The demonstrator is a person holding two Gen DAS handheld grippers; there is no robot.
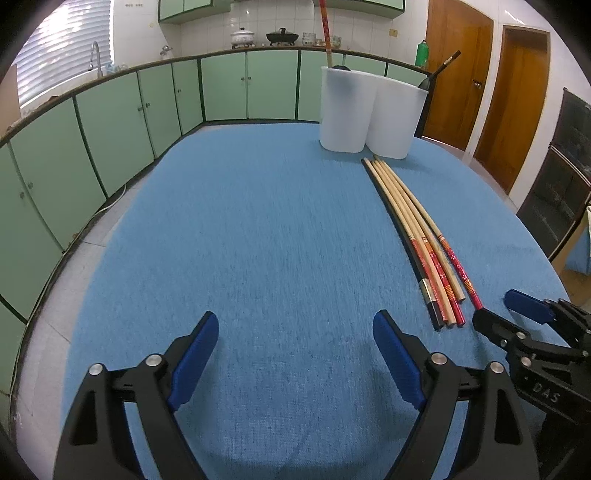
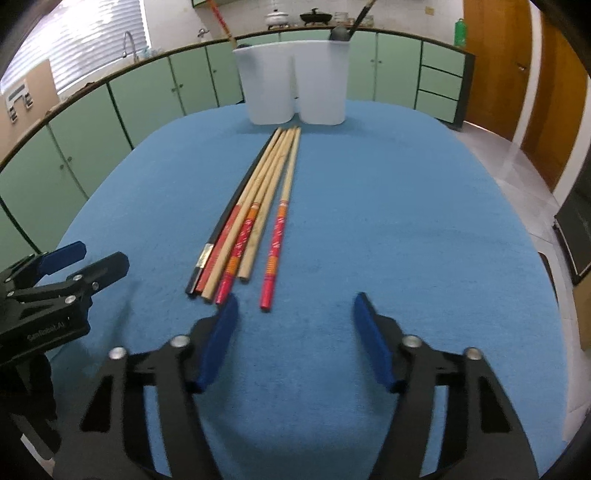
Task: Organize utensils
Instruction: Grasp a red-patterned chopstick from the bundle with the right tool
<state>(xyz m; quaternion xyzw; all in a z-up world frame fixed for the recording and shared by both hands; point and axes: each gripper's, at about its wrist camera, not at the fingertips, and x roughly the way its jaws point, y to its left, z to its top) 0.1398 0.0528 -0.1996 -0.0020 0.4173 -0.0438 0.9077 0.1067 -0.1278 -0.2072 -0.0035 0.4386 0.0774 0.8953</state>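
Green cabinet doors line the kitchen behind a table spread with a blue cloth. At the cloth's far edge stands a white two-compartment holder, the landmark for all else. One red-patterned stick rises from its left compartment, and a dark-handled utensil leans out of its right one. Just in front of the holder, a bundle of long chopsticks lies flat, tips toward it; one red-ended chopstick lies slightly apart on the bundle's right side. Nearer than the bundle's ends, the right gripper hovers with its blue pads apart and nothing between them. Farther left of the holder, the left gripper stands wide, empty, over bare cloth.
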